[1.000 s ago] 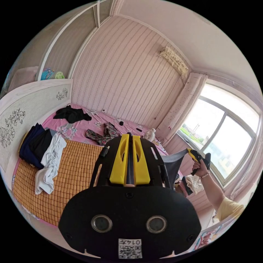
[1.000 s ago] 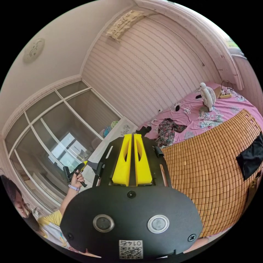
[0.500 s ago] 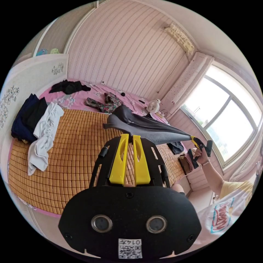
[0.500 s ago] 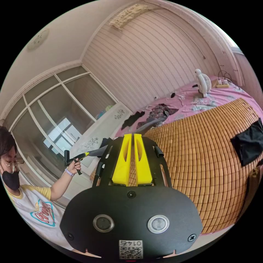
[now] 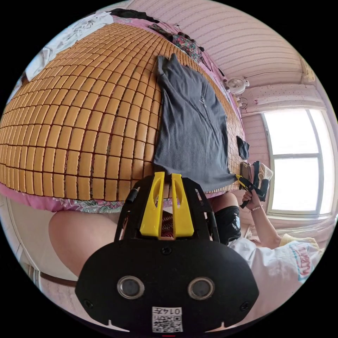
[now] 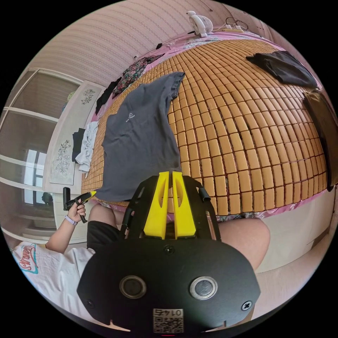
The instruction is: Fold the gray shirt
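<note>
The gray shirt lies spread flat on the bamboo mat, collar end away from me and hem at the near edge. My left gripper is shut on one hem corner. In the right gripper view the left gripper sits in a hand with its yellow tip on that corner. My right gripper is shut on the other hem corner. In the left gripper view the right gripper pinches that corner too.
A floral garment, a white garment and a small fan lie along the bed's far side. A black garment and a dark folded piece rest on the mat. The person's knee is against the bed's near edge.
The shirt hung stretched in the air between the two grippers; it has swung out and down and now lies flat on the mat. Both hands have dropped to the bed's near edge.
</note>
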